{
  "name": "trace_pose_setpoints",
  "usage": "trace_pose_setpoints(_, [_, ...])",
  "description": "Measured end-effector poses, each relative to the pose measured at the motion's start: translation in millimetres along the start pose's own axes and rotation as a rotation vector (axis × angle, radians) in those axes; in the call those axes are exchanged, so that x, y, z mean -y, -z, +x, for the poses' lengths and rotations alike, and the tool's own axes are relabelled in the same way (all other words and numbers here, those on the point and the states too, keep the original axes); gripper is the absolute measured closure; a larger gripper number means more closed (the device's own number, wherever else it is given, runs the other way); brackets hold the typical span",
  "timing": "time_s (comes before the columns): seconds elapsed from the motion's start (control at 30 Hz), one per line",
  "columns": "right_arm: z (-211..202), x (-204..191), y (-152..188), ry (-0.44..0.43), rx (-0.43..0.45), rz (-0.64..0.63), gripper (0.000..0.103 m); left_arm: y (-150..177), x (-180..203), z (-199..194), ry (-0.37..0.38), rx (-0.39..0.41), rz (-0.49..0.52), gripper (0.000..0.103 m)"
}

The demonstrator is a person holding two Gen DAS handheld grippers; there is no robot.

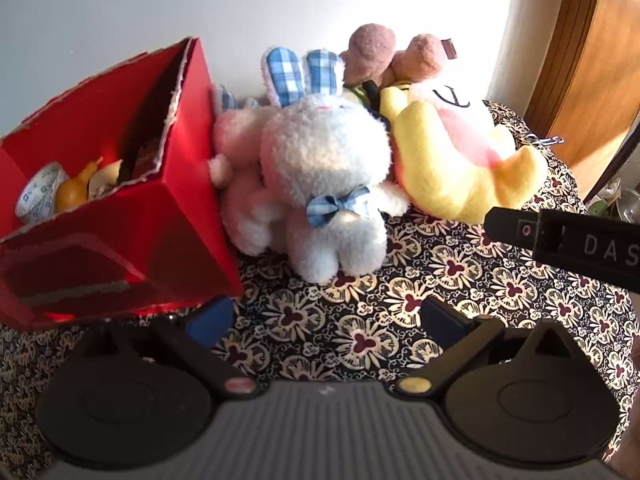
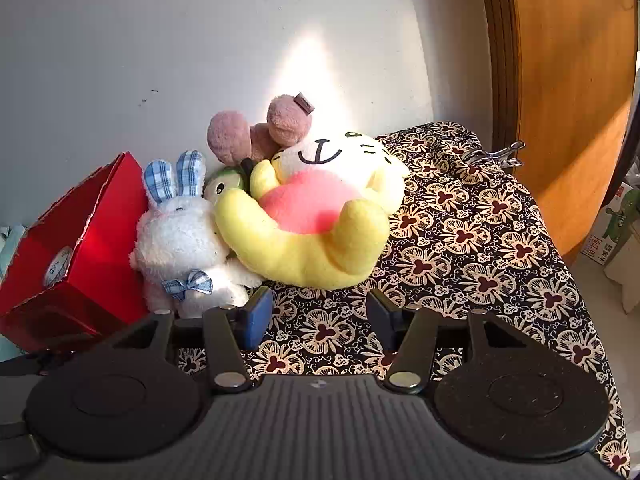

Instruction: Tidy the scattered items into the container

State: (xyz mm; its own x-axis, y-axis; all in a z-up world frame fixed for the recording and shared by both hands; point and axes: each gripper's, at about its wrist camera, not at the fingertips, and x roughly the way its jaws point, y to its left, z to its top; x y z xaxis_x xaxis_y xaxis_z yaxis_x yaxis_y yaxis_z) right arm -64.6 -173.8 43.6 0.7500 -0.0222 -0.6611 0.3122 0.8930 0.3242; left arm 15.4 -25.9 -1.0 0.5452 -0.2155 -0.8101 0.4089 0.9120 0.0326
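One surface (image 2: pixel 500 240) carries everything, draped in a dark cloth printed with cream flowers. One red cardboard box (image 1: pixel 188 216), glossy with torn pale rims, stands at the surface's left side by the back edge against the wall, tilted; inside it lie one roll of printed tape (image 1: pixel 38 196) and one smooth orange-yellow gourd-shaped piece (image 1: pixel 76 190), with other contents I cannot make out.

Four soft toys are plain, all outside the box and heaped along the back edge. The largest is one yellow plush cat (image 2: pixel 320 216), smooth-piled with a pink belly, lying on its back. Next is one fluffy white rabbit (image 1: pixel 332 184) with blue checked ears and bow, upright, touching the box wall. One brown plush (image 2: pixel 260 132) lies behind the cat. One small green-capped plush (image 2: pixel 224 188) is wedged between rabbit and cat.

The left gripper (image 1: pixel 326 318) has jaws spread wide over bare cloth; the right gripper (image 2: pixel 320 314) has jaws apart, holding nothing.
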Motion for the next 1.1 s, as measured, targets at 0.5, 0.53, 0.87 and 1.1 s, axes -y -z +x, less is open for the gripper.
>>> trace_pose_setpoints(0.5, [12,41,-49,-0.057,0.062,0.086,0.048,-42,20,-15,0.267,0.163,0.046,0.003])
trace_pose_setpoints(0.53, [15,45,-52,-0.069,0.052,0.101,0.048,-45,21,-12,0.301,0.172,0.043,0.003])
trace_pose_setpoints(0.87, [50,65,-68,-0.149,-0.038,0.171,0.046,-69,33,18,0.374,0.197,0.088,0.003])
trace_pose_setpoints(1.1, [90,76,-61,-0.262,-0.145,0.291,0.042,-71,44,30,0.375,0.164,0.123,0.009])
